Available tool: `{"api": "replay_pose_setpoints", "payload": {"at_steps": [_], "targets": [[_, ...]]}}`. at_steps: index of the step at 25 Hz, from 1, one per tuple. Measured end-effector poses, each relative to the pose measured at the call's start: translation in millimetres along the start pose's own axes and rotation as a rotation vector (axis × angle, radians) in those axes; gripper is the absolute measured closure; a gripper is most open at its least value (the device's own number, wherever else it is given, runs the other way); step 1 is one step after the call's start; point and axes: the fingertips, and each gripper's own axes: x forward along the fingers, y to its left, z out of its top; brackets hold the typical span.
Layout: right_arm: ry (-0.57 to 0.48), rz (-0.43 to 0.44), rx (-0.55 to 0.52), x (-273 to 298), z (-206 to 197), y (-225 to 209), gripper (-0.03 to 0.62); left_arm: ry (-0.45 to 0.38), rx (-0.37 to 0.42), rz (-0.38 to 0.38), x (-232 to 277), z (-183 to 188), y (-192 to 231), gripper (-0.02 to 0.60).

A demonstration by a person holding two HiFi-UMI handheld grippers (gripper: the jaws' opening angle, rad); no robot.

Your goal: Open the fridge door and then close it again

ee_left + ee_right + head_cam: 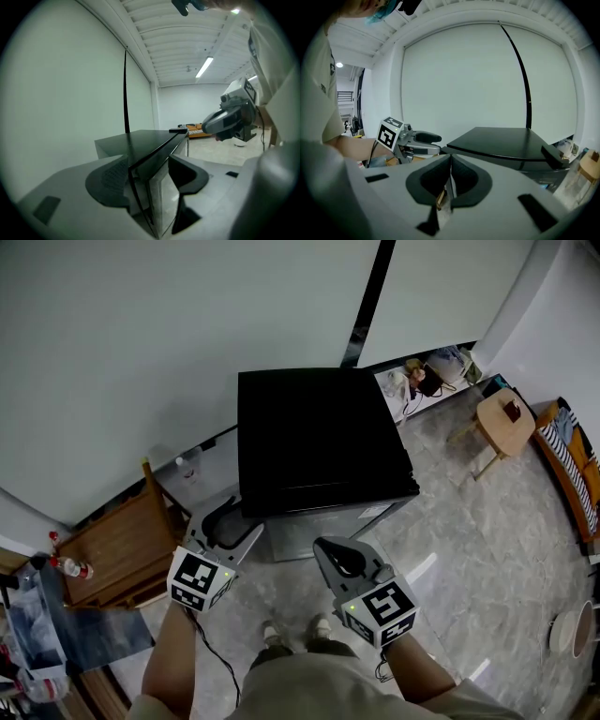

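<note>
A small black fridge point(319, 442) stands against the white wall, its door shut and facing me. My left gripper point(234, 521) is open at the fridge's front left corner. In the left gripper view that corner edge point(140, 173) stands between the two spread pads, and gaps show on both sides. My right gripper point(339, 557) hovers in front of the door's lower middle, apart from it. In the right gripper view its pads point(450, 176) meet with nothing between them, and the fridge top point(506, 143) lies beyond.
A wooden chair point(122, 545) and a clear bottle point(190, 463) stand left of the fridge. Clutter point(422, 376) sits behind its right side. A round wooden stool point(506, 423) and a striped sofa point(572, 465) are at the right. My feet point(295, 632) stand on the marbled floor.
</note>
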Motion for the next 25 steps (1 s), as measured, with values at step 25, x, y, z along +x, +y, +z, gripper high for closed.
{"api": "replay_pose_setpoints", "payload": {"at_steps": [25], "targets": [[0.127, 0.016, 0.015, 23.2, -38.3, 5.7, 0.597, -0.025, -0.091, -0.117, 26.3, -33.4, 5.2, 0.319]]}}
